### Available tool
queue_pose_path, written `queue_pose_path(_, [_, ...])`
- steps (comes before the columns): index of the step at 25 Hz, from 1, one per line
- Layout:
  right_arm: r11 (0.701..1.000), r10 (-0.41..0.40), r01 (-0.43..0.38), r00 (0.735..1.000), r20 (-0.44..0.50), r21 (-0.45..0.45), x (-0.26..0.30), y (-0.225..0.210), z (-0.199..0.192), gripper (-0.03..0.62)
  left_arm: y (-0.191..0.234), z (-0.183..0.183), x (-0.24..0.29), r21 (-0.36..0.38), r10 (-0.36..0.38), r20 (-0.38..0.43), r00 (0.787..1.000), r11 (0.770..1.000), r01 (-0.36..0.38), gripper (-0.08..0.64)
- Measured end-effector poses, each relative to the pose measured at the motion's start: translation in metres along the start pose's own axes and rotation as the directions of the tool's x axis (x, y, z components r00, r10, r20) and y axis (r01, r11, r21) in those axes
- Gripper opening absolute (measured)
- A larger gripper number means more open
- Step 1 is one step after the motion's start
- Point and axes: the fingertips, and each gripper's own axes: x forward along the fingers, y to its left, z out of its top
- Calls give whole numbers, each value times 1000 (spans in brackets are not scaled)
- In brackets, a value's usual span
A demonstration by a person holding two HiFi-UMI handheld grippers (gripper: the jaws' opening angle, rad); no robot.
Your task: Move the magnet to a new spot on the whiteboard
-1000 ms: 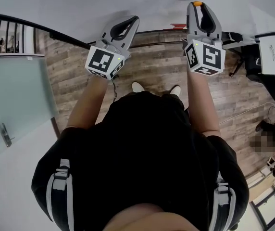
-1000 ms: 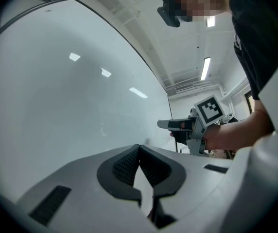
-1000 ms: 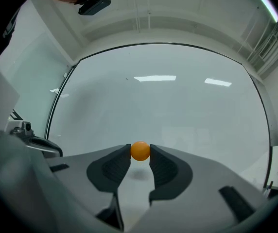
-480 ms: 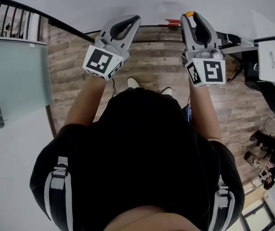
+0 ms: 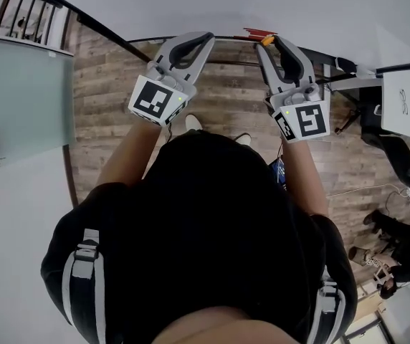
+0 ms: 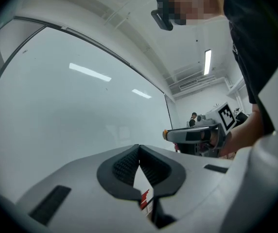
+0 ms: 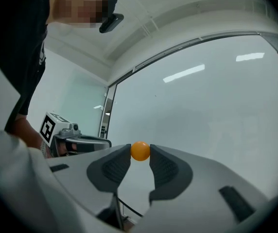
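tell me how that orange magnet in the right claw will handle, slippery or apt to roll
The magnet looks round and smooth, so it would probably roll if dropped. The right claw pinches it only at the tips, so it could squirt out. It looks small beside the pads, so likely light.

The whiteboard [image 7: 212, 96] is wide and bare, with free way along it. The left gripper [image 5: 202, 40] and the right gripper [image 5: 266, 43] stand near each other, a gap between them; a red thing [image 5: 257, 32] lies at the board's lower edge
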Motion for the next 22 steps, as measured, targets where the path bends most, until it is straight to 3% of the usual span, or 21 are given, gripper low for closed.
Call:
queue_pose_path(9, [998,62,-61,998,-13,14,-12,16,-9,118,-23,-7,-14,-19,-10,-10,1000,1000,9,5])
queue_pose_path(22, [997,65,-65,998,-10,40,-20,17,-9,118,-28,-5,-17,-23,3,-13,1000,1000,-3,5])
